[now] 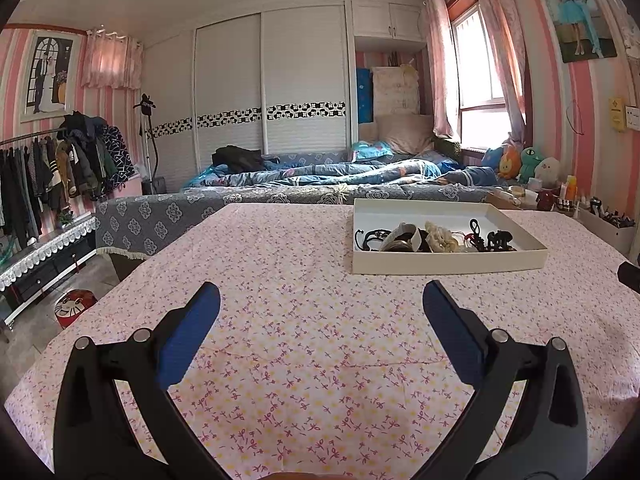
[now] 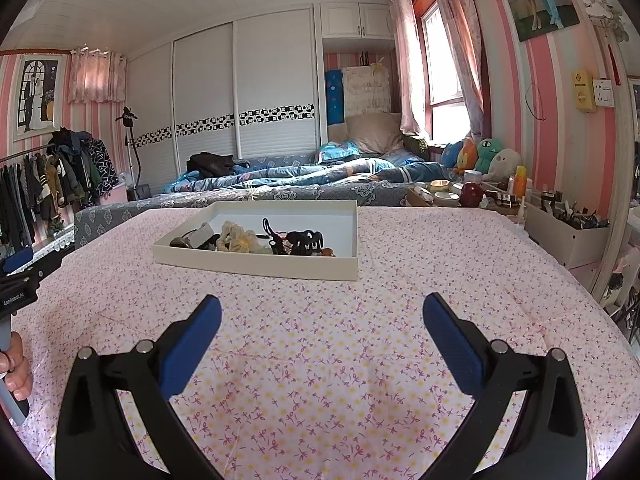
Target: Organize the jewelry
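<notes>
A shallow white tray (image 1: 448, 265) (image 2: 256, 268) sits on the pink floral tablecloth, holding a heap of accessories along its near side. Among them are a black claw clip (image 2: 305, 241) (image 1: 500, 239), a cream scrunchie (image 2: 236, 239) (image 1: 440, 238), black cords (image 1: 370, 237) and a dark band (image 2: 182, 242). My left gripper (image 1: 321, 304) hangs open over bare cloth, short of the tray and to its left. My right gripper (image 2: 322, 314) is open too, nothing between its fingers, with the tray ahead and slightly left. The left gripper's body (image 2: 18, 276) shows at the right wrist view's left edge, held by a hand (image 2: 16, 368).
The table (image 1: 280, 360) is covered by the floral cloth. A white organiser box (image 2: 568, 240) with cosmetics and bottles stands at the far right. Beyond the table lie a bed (image 1: 320, 176) with blue bedding, soft toys (image 2: 488, 156) and a clothes rack (image 1: 48, 168) at left.
</notes>
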`<state>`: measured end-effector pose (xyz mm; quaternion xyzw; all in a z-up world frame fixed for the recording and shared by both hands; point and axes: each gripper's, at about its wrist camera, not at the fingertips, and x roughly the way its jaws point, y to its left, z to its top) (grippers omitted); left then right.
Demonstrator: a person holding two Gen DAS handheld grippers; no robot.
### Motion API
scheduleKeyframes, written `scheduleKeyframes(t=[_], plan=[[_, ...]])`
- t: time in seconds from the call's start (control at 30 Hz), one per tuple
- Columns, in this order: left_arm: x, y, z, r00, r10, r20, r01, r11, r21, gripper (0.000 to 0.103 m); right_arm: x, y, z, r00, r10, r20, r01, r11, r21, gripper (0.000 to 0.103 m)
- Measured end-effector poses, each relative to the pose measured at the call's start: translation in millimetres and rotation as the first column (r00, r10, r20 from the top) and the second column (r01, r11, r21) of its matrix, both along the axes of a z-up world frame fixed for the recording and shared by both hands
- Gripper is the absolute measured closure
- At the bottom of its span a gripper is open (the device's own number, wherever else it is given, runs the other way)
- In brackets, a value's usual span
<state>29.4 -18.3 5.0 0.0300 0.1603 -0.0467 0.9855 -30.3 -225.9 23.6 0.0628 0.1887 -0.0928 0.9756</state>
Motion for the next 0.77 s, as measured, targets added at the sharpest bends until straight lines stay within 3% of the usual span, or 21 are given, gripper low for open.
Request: scheduleKeyframes(t=[0.77], plan=[[0.3,0.1,-0.3,1.000,0.018,0.002,-0.018,1.000,-0.007,0.003,2.0,2.6,-1.9,1.000,-0.008,-0.007,0.008,1.000,0.002,0.002]])
